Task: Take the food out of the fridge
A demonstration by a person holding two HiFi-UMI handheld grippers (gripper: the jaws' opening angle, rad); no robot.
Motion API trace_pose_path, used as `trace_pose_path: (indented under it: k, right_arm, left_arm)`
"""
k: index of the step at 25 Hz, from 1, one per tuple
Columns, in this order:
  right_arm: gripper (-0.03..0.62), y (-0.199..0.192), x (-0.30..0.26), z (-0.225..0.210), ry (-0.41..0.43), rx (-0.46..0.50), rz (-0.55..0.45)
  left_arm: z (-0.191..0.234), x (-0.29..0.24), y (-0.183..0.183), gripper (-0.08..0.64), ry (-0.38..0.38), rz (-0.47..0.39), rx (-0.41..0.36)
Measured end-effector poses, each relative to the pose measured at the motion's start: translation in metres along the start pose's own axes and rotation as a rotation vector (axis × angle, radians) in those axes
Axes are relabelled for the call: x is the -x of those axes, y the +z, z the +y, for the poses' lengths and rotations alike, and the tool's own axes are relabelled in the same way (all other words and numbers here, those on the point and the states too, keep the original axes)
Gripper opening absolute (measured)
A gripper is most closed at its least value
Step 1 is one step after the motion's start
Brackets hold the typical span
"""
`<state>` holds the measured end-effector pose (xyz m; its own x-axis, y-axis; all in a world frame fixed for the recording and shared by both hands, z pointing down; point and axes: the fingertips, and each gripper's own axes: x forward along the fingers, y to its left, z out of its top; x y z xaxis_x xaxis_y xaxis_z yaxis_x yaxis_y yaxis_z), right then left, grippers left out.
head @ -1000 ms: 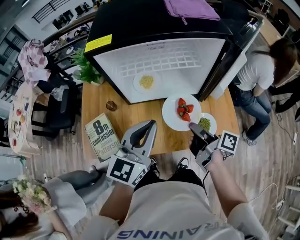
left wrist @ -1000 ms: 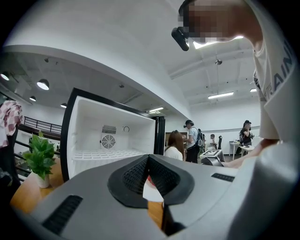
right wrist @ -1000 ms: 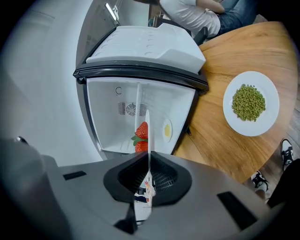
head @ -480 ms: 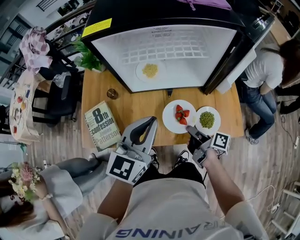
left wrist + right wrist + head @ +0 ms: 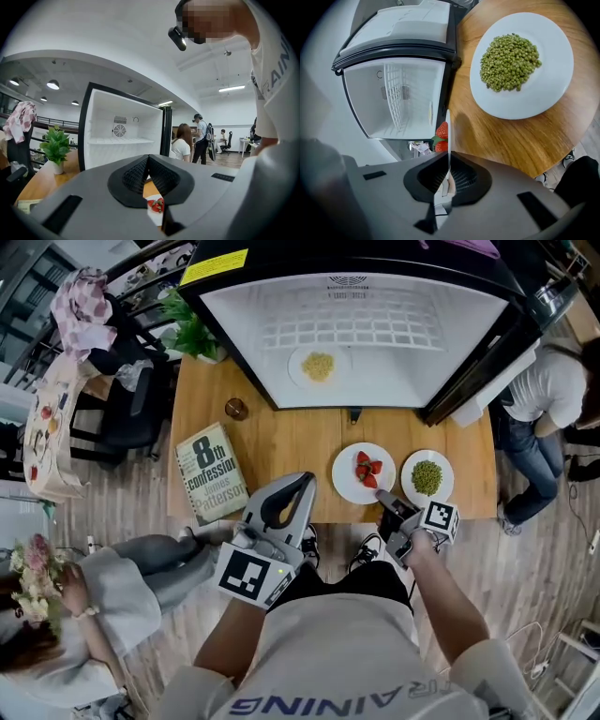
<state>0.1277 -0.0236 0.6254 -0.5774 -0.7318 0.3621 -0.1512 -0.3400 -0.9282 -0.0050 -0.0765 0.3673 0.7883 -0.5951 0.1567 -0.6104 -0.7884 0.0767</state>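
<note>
Strawberry plate (image 5: 362,474) rests on the table (image 5: 281,437), its near rim clamped by the right gripper (image 5: 383,496). Yellow-food plate (image 5: 318,365) sits inside the fridge (image 5: 450,343), straight ahead, nearer the clenched, empty left gripper (image 5: 301,480).

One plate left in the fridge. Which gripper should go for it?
Left. The left gripper is shut and empty, facing the open fridge; the right gripper is clamped on the rim of the strawberry plate.
</note>
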Motion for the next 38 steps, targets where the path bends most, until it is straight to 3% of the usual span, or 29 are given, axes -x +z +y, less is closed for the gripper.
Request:
trace_pose_path:
  k: [17, 19, 26, 32, 38]
  right_arm:
    - [0.035, 0.001, -0.004, -0.020, -0.094, -0.011, -0.023]
    - [0.089, 0.002, -0.005, -0.019, -0.096, 0.009, -0.024]
    - [0.220, 0.000, -0.009, -0.017, -0.169, 0.211, 0.014]
    - [0.260, -0.015, -0.010, -0.021, -0.249, 0.394, 0.141]
    - [0.264, -0.025, -0.009, -0.032, -0.415, 0.642, 0.283]
  left_arm:
    - [0.005, -0.001, -0.004, 0.008, 0.009, 0.007, 0.011]
    - [0.005, -0.002, -0.006, 0.008, 0.004, 0.008, 0.013]
    - [0.014, -0.002, -0.008, 0.008, 0.016, 0.012, 0.017]
    - [0.023, 0.004, -0.005, 0.008, 0.034, 0.010, 0.017]
    - [0.026, 0.007, -0.005, 0.008, 0.034, -0.006, 0.044]
